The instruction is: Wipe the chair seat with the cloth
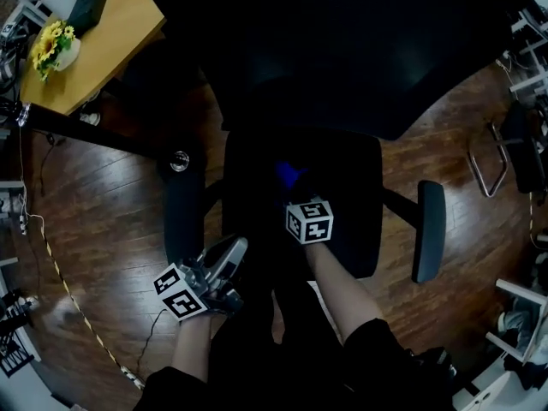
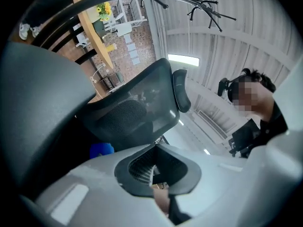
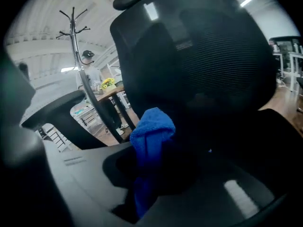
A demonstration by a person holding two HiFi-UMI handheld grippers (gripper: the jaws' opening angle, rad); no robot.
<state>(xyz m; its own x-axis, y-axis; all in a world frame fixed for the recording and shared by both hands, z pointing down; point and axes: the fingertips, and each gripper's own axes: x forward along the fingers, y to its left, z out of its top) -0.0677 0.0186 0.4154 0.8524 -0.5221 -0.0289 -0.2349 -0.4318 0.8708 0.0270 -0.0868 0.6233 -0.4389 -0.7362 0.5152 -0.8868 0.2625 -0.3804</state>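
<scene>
right gripper [image 3: 147,176] fingers clamp blue cloth [image 3: 152,126] between them | left gripper [image 2: 156,171] fingers clenched, empty

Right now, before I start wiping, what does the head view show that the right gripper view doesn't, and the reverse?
Head view only: the left gripper at the front left edge of the chair seat, both armrests, and the wooden floor.
Right gripper view only: the right gripper with its jaws closed on the blue cloth, plus a coat stand and a person behind.
Both: the cloth, the chair's backrest, and the table with yellow flowers.
</scene>
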